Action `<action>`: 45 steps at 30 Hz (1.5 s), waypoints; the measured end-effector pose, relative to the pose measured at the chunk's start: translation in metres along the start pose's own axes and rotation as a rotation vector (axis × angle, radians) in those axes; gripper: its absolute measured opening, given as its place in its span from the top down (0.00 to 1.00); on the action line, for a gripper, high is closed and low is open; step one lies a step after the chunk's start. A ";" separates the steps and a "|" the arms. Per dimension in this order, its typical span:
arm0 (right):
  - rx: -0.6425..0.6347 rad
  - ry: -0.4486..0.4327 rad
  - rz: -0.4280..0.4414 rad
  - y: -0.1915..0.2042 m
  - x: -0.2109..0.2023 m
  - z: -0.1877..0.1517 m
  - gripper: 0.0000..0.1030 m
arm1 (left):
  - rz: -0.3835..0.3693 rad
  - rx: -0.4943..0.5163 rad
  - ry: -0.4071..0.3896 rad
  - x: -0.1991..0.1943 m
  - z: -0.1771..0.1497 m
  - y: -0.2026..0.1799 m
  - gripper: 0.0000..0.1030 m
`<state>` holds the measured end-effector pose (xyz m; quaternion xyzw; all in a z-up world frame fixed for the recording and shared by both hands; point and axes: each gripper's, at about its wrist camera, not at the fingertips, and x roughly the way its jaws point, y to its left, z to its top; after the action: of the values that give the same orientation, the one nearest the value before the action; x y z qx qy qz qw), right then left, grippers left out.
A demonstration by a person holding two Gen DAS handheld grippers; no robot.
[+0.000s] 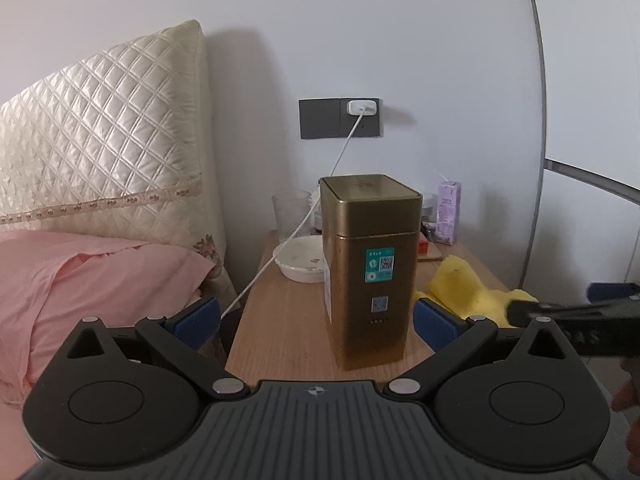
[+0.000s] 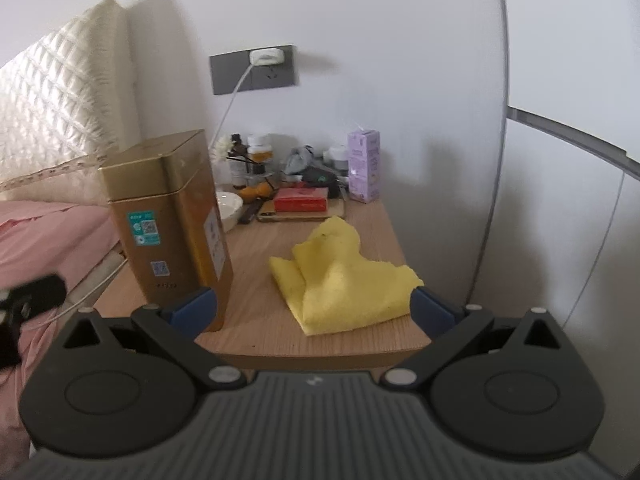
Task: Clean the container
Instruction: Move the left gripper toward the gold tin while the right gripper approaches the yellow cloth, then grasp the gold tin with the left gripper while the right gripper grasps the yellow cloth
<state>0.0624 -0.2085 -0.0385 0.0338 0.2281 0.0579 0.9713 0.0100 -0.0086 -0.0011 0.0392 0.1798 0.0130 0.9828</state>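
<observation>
A tall gold tin container (image 1: 370, 268) with a lid and stickers stands upright on the wooden nightstand (image 1: 288, 320). It also shows in the right wrist view (image 2: 172, 224) at the left. A crumpled yellow cloth (image 2: 344, 280) lies on the nightstand to the container's right; it also shows in the left wrist view (image 1: 468, 284). My left gripper (image 1: 316, 320) is open and empty, just in front of the container. My right gripper (image 2: 312, 308) is open and empty, in front of the cloth. The right gripper also shows at the right edge of the left wrist view (image 1: 572, 312).
A white bowl (image 1: 300, 260), a glass (image 1: 292, 212), a purple carton (image 2: 363, 166), a red box (image 2: 302, 199) and small bottles crowd the nightstand's back. A white cable (image 1: 280, 256) runs from the wall socket (image 1: 340, 118). A bed with pink pillow (image 1: 92, 284) lies left.
</observation>
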 end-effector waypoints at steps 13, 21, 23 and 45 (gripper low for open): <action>0.094 -0.004 0.029 -0.044 0.013 -0.008 0.00 | 0.019 -0.058 0.010 0.013 0.017 0.006 0.00; 0.084 0.017 0.076 -0.038 0.016 0.006 0.00 | 0.012 -0.072 -0.006 0.009 0.021 0.017 0.00; 0.084 0.008 0.081 -0.037 0.015 0.008 0.00 | 0.009 -0.070 -0.017 0.008 0.020 0.018 0.00; 0.092 0.003 0.062 -0.044 0.032 0.001 0.00 | -0.039 -0.083 -0.042 0.016 0.008 0.025 0.00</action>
<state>0.0954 -0.2480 -0.0553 0.0854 0.2310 0.0777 0.9661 0.0274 0.0161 0.0033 -0.0046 0.1590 0.0004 0.9873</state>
